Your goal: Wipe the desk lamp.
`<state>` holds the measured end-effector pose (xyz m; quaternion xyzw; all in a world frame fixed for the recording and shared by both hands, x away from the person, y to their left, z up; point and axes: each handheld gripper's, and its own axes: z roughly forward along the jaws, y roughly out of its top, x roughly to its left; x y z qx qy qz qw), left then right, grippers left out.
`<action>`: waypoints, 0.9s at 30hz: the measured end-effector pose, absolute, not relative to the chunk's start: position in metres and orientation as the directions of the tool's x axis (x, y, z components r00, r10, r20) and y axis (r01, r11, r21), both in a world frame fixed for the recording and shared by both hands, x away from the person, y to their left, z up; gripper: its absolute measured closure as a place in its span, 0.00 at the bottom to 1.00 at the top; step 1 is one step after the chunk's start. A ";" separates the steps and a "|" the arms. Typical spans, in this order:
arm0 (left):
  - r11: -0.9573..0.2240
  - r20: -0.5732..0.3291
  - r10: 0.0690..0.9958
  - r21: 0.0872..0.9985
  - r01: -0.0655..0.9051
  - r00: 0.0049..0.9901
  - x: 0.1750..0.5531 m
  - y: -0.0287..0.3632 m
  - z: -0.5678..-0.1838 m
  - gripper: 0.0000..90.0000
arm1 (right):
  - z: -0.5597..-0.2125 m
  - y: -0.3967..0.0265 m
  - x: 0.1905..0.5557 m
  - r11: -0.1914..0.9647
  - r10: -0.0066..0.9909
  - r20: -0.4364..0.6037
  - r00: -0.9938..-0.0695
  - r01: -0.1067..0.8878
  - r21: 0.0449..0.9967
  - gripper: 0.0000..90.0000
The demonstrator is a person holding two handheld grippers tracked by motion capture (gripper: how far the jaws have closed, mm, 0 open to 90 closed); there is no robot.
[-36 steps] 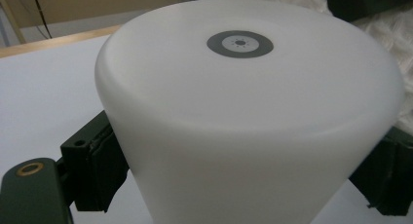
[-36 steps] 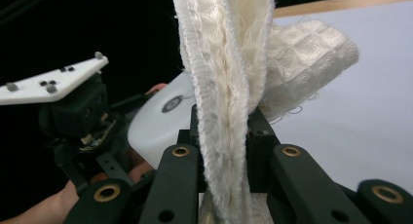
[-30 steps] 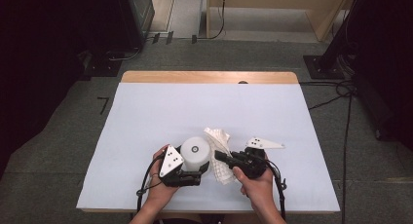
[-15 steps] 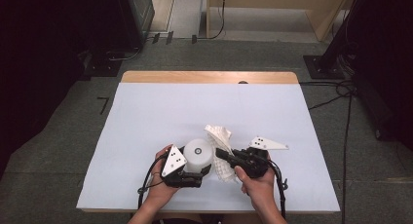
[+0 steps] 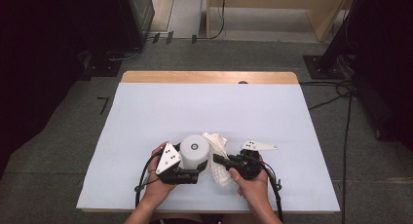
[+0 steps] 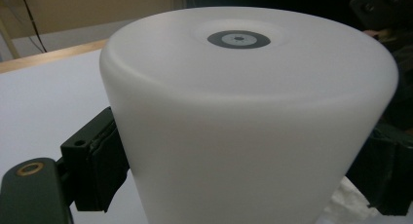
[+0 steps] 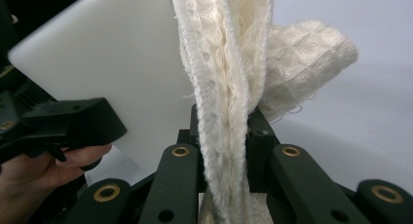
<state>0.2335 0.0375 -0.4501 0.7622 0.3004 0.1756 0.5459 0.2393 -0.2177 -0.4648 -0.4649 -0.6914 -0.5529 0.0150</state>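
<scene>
Standing on the tabletop [image 5: 146, 112], the white cylinder [image 5: 194, 150] is clamped by the left gripper [image 5: 187, 174]; beside it, the right gripper [image 5: 220, 160] pinches the cream cloth [image 5: 217, 145].

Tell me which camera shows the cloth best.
The right gripper view: the cloth runs up the middle, close enough to read its waffle weave, pinched between that gripper's jaws. The high view shows the cloth small, beside the white cylinder. The left gripper view gives just a white scrap at the bottom edge, probably the cloth.
</scene>
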 end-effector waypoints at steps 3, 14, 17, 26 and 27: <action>-0.270 -0.015 0.669 0.927 0.261 0.743 0.236 0.036 -0.457 0.10 | -0.462 -0.222 0.239 -0.055 0.634 0.529 -0.565 0.649 0.759 0.88; -0.286 0.005 0.692 0.920 0.267 0.722 0.233 0.040 -0.473 0.10 | -0.463 -0.227 0.238 -0.060 0.646 0.523 -0.556 0.646 0.761 0.88; -0.304 0.031 0.732 0.909 0.286 0.681 0.229 0.037 -0.470 0.00 | -0.463 -0.226 0.238 -0.060 0.645 0.524 -0.556 0.647 0.760 0.88; -0.276 0.022 0.810 0.896 0.348 0.586 0.221 0.023 -0.467 0.06 | -0.465 -0.225 0.237 -0.063 0.656 0.520 -0.547 0.647 0.760 0.88; -0.280 0.026 0.808 0.895 0.346 0.588 0.220 0.022 -0.466 0.09 | -0.466 -0.224 0.236 -0.064 0.654 0.524 -0.545 0.651 0.757 0.88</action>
